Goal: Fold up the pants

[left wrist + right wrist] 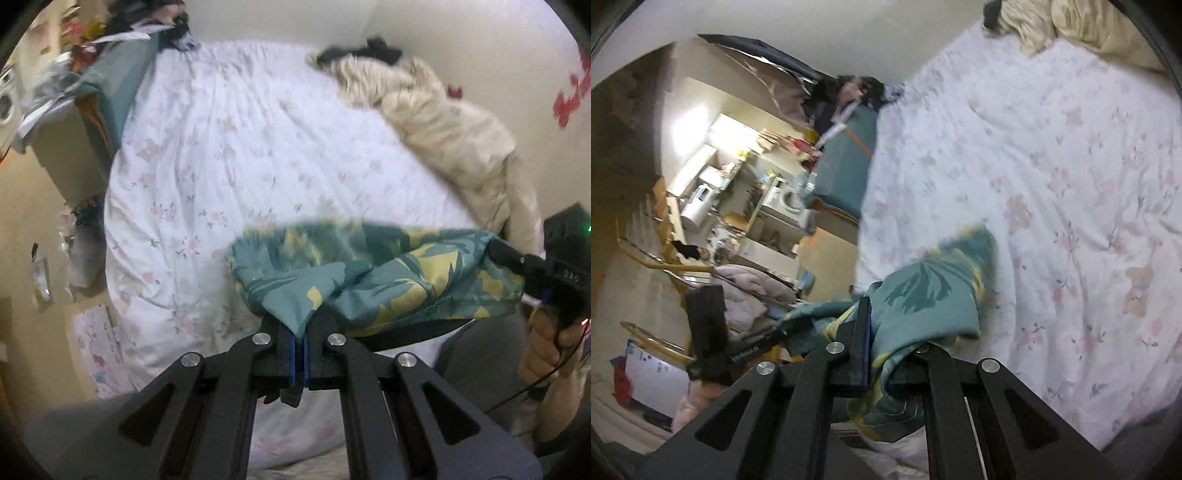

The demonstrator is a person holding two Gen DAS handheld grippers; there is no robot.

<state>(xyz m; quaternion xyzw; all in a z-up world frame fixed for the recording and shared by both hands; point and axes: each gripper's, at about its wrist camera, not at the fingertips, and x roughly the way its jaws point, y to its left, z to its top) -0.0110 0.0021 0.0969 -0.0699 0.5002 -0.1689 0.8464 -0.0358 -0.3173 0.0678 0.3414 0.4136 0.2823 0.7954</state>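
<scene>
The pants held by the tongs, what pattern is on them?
The pants are teal with darker green and yellow leaf-like shapes, clearest in the left wrist view.

A wide bed with a white, pink-flowered cotton sheet fills most of the room, set against a plain cream wall. A crumpled beige blanket lies along the bed's far right edge. At the far left corner stands a teal fabric-covered headboard. Beyond it, a brightly lit cluttered kitchen shelf holds a white kettle.
</scene>
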